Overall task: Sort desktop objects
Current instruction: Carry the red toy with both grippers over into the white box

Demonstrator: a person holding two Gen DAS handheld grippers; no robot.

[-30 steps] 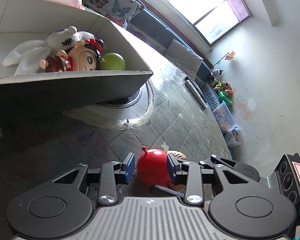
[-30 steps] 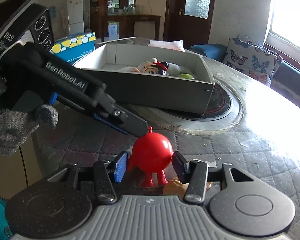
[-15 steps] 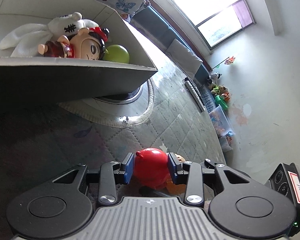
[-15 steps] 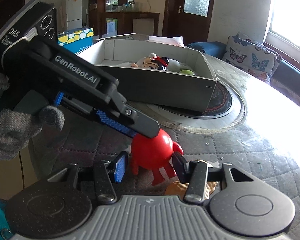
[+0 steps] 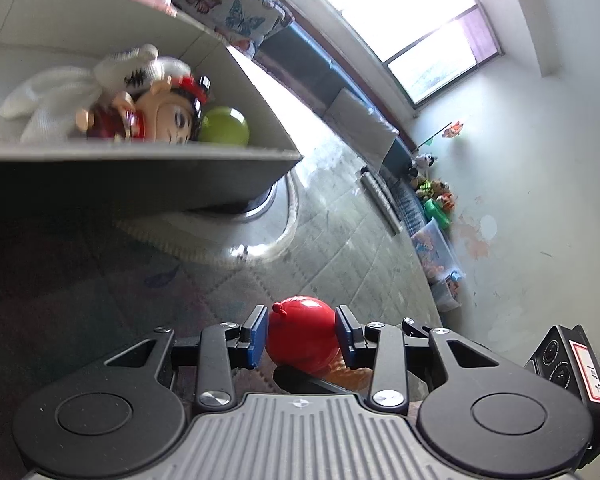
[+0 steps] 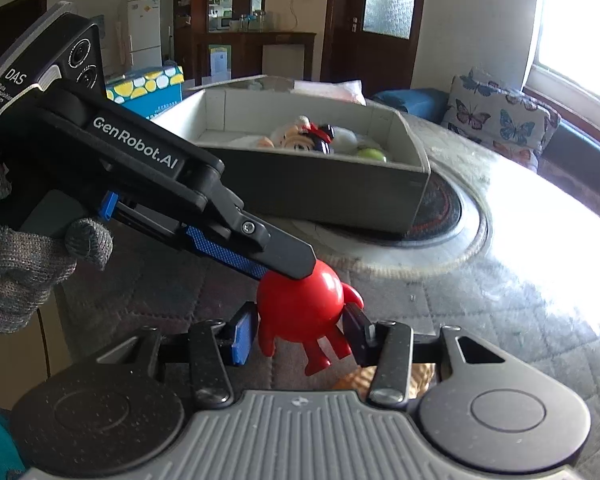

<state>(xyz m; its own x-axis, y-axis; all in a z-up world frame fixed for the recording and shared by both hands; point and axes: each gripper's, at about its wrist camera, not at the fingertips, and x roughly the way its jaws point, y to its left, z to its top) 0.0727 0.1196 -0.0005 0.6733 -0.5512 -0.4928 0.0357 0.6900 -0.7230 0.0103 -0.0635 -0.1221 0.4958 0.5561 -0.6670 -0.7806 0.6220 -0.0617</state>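
A round red toy figure [image 5: 302,334] with small legs sits tilted between the fingers of my left gripper [image 5: 301,334], which is shut on it. In the right wrist view the left gripper [image 6: 278,262] grips the red toy [image 6: 300,306] from above. My right gripper [image 6: 298,330] is open around the same toy, its pads beside the body. A tan toy [image 6: 360,380] lies under the right gripper. The grey cardboard box [image 6: 300,196] behind holds a doll, a white plush and a green ball [image 5: 224,131].
The box stands on a round turntable [image 6: 452,216] on the quilted table cover [image 5: 340,248]. A blue patterned box [image 6: 146,84] stands at the far left. A sofa with butterfly cushions [image 6: 500,120] lies beyond the table.
The left gripper has closed on the red toy and tipped it over from standing, lifting it slightly; the right gripper has stayed open around it.
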